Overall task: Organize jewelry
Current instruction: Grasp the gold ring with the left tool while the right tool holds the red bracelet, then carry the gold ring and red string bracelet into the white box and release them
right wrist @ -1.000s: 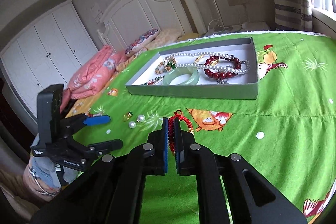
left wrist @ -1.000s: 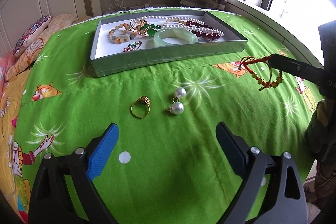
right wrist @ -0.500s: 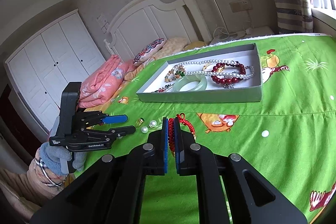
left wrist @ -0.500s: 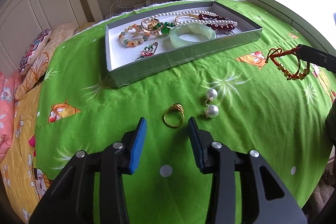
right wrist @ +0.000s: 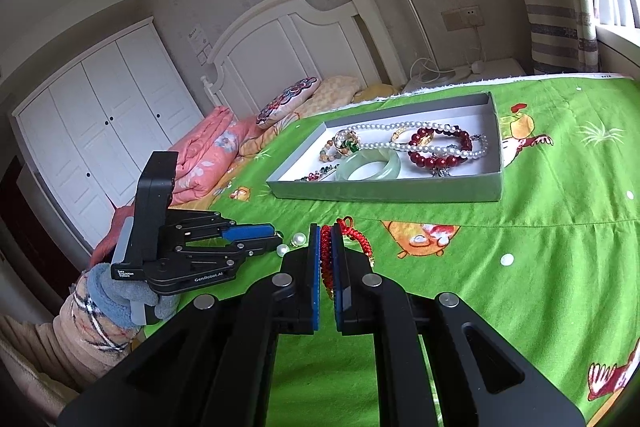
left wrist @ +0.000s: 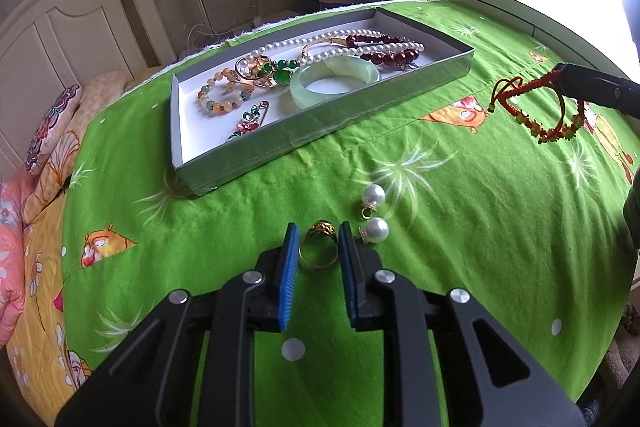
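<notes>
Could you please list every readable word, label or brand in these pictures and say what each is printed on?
"GenRobot.AI": on the black left hand-held gripper, along its lower body.
Small white label on that gripper's black camera block: too small to read.
White paper notice on the wall beside the headboard: too blurred to read.

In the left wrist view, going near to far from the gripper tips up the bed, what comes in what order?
Left gripper → gold ring between its fingers → pearl earrings → grey tray → jade bangle → pearl necklace → headboard.
</notes>
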